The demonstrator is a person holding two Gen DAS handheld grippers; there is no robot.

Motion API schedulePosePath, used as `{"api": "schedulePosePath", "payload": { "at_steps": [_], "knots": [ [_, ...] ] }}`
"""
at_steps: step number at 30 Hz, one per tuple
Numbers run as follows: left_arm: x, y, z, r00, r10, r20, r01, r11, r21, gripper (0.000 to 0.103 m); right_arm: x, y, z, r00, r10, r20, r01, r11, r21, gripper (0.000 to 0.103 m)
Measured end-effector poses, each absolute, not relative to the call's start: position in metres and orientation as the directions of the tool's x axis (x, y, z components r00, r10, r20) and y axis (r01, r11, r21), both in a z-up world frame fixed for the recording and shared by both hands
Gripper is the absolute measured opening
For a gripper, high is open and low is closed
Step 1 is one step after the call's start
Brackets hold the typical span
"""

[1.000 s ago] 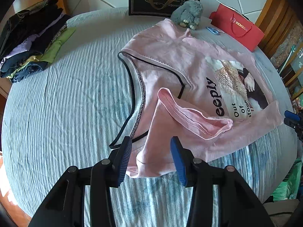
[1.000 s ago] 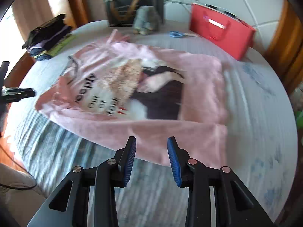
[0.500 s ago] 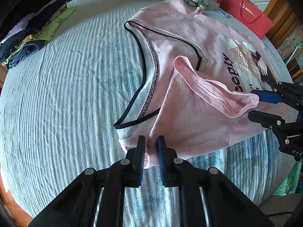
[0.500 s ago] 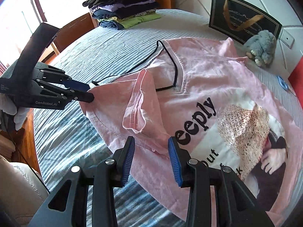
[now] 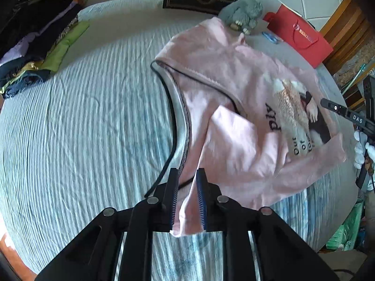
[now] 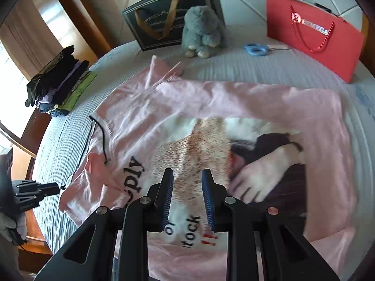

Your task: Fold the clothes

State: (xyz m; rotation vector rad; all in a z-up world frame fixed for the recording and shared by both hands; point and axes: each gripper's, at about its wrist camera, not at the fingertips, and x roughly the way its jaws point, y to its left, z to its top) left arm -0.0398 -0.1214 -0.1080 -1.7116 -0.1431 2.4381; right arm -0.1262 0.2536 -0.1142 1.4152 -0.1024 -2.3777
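pink T-shirt lies spread on the striped bed | your left claw pinches its shoulder corner | your right claw hovers over the print, jaws parted | folded clothes stack at far left

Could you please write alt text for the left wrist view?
The left gripper pinches a corner of a pink printed T-shirt spread on a blue ribbed bedspread. Folded clothes are stacked far left; a grey plush bunny and red gift bag sit behind.
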Motion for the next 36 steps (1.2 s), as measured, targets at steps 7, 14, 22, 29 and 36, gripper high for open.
{"api": "schedulePosePath", "payload": {
  "at_steps": [7, 14, 22, 29, 36],
  "knots": [
    [-0.193, -0.092, -0.088, -0.399, 0.180, -0.899, -0.143, -0.981, -0.133, 0.046, -0.186, 0.375, -0.096, -0.462, -0.201, -0.864, 0.097, -0.980, 0.176, 0.047],
    [-0.289, -0.062, -0.129, -0.343, 0.148, -0.927, -0.153, -0.983, -0.100, 0.046, -0.254, 0.421, -0.120, -0.420, -0.140, -0.897, 0.036, -0.990, 0.137, 0.049],
    [-0.341, -0.057, -0.166, -0.287, 0.165, -0.943, -0.128, -0.983, -0.133, 0.046, -0.307, 0.419, -0.163, -0.355, -0.096, -0.930, 0.008, -0.995, 0.100, 0.058],
    [-0.359, -0.041, -0.171, -0.308, 0.164, -0.937, -0.163, -0.980, -0.118, 0.046, -0.316, 0.400, -0.168, -0.357, -0.068, -0.932, 0.059, -0.997, 0.050, 0.067],
    [-0.371, -0.028, -0.177, -0.304, 0.134, -0.943, -0.201, -0.977, -0.075, 0.046, -0.312, 0.397, -0.167, -0.368, -0.076, -0.927, 0.078, -0.996, 0.051, 0.065]
  ]
}}
